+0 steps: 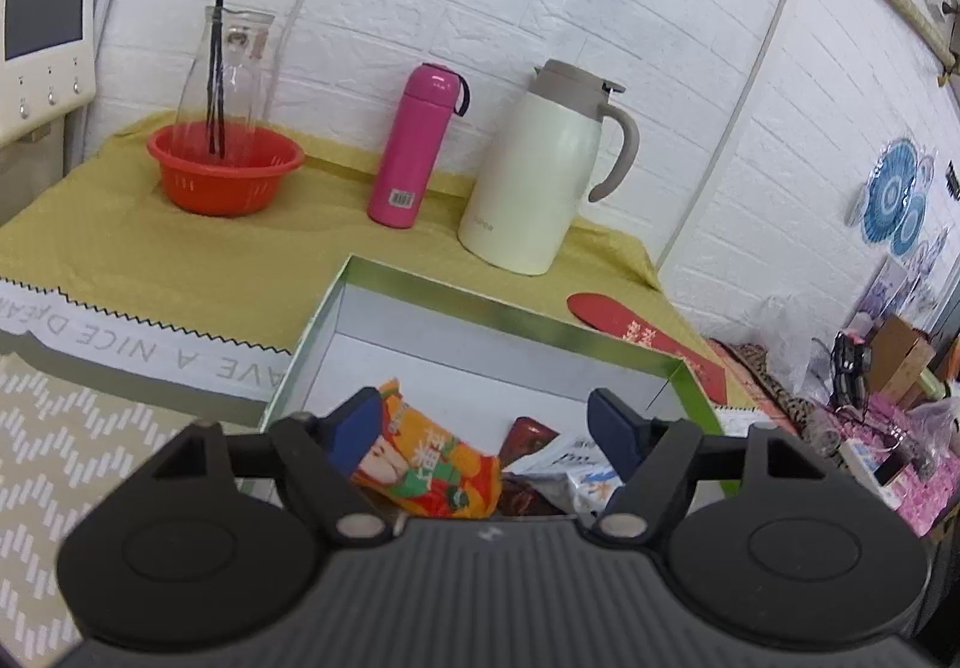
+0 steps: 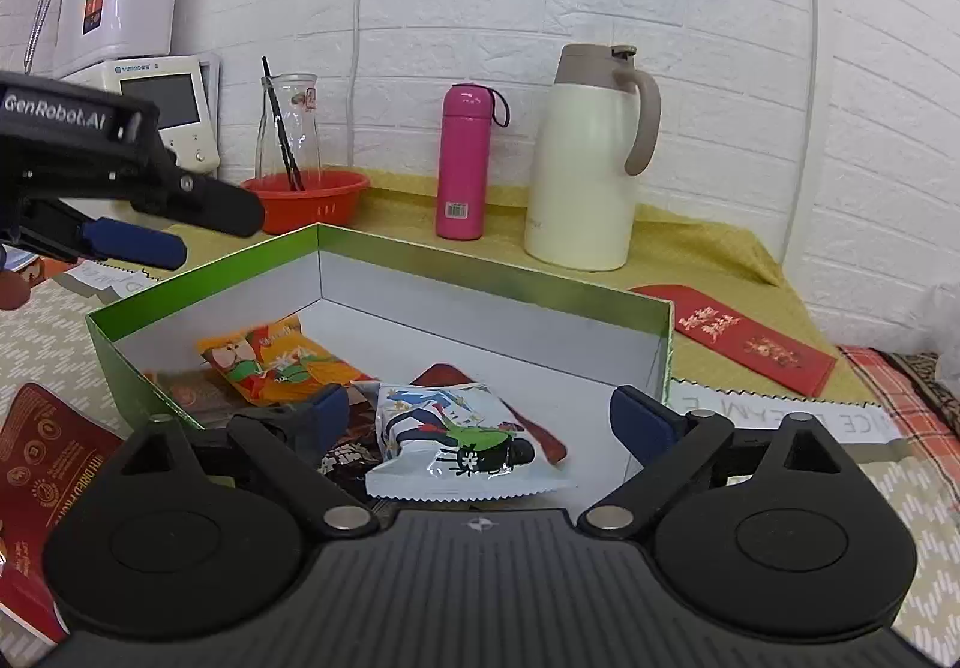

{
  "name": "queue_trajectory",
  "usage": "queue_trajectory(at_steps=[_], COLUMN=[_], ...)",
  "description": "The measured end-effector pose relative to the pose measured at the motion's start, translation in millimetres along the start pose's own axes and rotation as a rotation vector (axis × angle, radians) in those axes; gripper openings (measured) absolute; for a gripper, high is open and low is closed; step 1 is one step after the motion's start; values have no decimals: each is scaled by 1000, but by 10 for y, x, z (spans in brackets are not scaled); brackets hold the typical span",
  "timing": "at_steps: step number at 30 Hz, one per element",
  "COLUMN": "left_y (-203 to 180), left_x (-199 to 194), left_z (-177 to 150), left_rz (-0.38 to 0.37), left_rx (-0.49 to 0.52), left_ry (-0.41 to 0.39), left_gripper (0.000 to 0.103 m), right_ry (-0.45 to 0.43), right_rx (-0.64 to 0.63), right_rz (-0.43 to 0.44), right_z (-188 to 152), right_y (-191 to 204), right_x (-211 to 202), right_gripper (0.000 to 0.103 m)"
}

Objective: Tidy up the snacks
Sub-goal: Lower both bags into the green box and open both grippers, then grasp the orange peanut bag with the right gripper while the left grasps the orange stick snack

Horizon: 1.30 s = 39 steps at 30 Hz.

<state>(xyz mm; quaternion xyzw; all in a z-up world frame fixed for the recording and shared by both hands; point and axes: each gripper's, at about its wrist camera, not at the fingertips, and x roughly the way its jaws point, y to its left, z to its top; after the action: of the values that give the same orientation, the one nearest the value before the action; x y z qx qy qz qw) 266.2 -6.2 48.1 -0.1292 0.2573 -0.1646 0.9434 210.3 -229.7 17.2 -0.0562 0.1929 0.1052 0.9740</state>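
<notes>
Both fisheye views are bright with even, soft indoor light, shadows are weak, the brick wall bends strongly near the dark rounded corners, and details stay slightly soft.

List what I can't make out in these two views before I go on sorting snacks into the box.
- Dark packets under the white packet, right wrist view: covered, and cut off by the right gripper.
- Near part of the box, left wrist view: hidden by the left gripper.
- Red packet outside the box, right wrist view: cut off by the edge and gripper body.
- Print on the orange packet: too small.
</notes>
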Motion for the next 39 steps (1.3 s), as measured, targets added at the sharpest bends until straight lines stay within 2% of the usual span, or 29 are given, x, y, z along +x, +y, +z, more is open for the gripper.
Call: queue_trajectory(at_steps=[7, 15, 20, 23, 28, 36, 39], left_y=[-148, -291, -389, -467, -510, -234, -70], left_x=[-135, -483, -712, -862, -1180, -1667, -1766], left_z=[-64, -87, -156, -229, -431, -985, -1202], left_rz=[60, 64, 54, 59, 7, 16, 49], left_rx=[50, 74, 85, 104, 112, 69, 38], left_ry=[-4, -46, -64, -67, -47, -1, 29], left_gripper=[78, 79, 79, 79, 79, 79, 79], right_ry=[10, 0, -2, -9, -39, -124, -14], right_rx=[16, 56, 34, 49, 93, 181, 216], right_rz=[18, 34, 48, 84, 151, 192, 216], right_z=[37, 72, 61, 3, -164, -596, -669], right_y=[20, 82, 181, 217, 226, 345, 427], right_x=[-207, -614, -886, -1060, -1326, -1734, -1707], right_gripper=[103, 103, 103, 103, 103, 103, 103])
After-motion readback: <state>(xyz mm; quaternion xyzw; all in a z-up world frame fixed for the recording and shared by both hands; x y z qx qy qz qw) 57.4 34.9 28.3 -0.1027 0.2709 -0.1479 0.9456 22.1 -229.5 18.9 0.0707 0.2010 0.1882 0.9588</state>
